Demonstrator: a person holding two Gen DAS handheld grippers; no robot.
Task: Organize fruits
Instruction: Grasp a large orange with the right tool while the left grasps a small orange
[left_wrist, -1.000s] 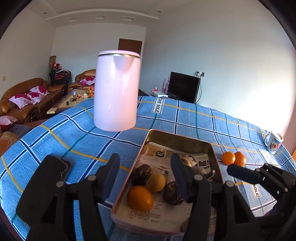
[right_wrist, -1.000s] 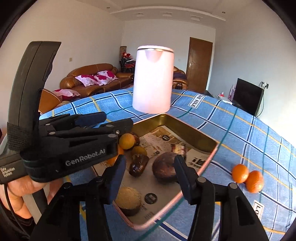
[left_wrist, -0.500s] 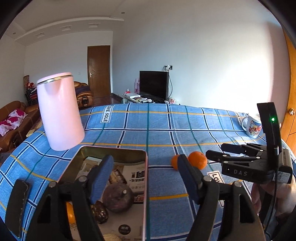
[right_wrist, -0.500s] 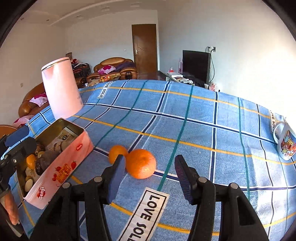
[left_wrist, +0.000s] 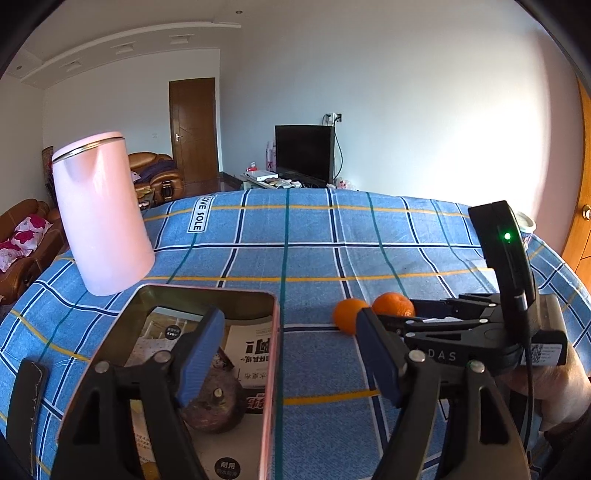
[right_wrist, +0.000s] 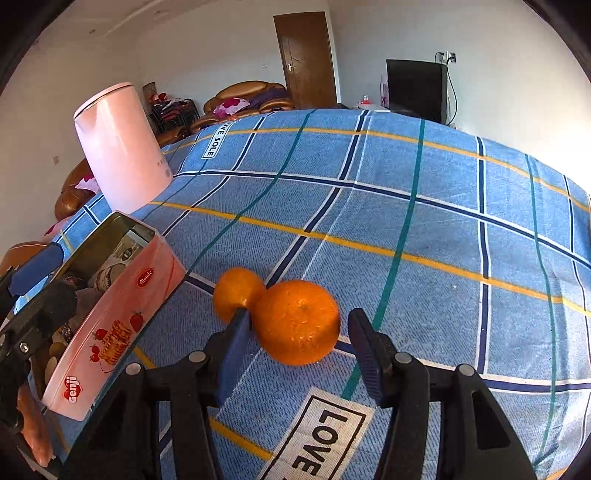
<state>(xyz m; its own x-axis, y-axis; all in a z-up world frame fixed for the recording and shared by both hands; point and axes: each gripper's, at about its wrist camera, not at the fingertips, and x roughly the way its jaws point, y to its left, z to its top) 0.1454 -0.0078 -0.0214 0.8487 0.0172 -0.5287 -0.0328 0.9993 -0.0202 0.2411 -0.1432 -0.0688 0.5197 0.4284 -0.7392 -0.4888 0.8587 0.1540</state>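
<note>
The tin (right_wrist: 110, 325) sits left on the tablecloth (right_wrist: 369, 206). My right gripper (right_wrist: 295, 343), jaws just narrowing, brackets the nearer orange (right_wrist: 299, 321), seemingly untouched. I should centre first, avoiding its neighbour (right_wrist: 236, 288). My left gripper (left_wrist: 288, 354) gapes empty.

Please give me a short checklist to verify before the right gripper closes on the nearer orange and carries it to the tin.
1. Nearer orange lies between the right gripper fingers, whose jaws have just been closing: ok.
2. Pads pressing on it: not ok, gaps show on both sides.
3. Second orange clear of the grasp: not ok, it touches the nearer one, beside the left finger.
4. Tin open to receive fruit: ok.
5. Free space inside the tin: cannot tell.
6. Left gripper empty, open, hanging over the tin's rim: ok.
</note>
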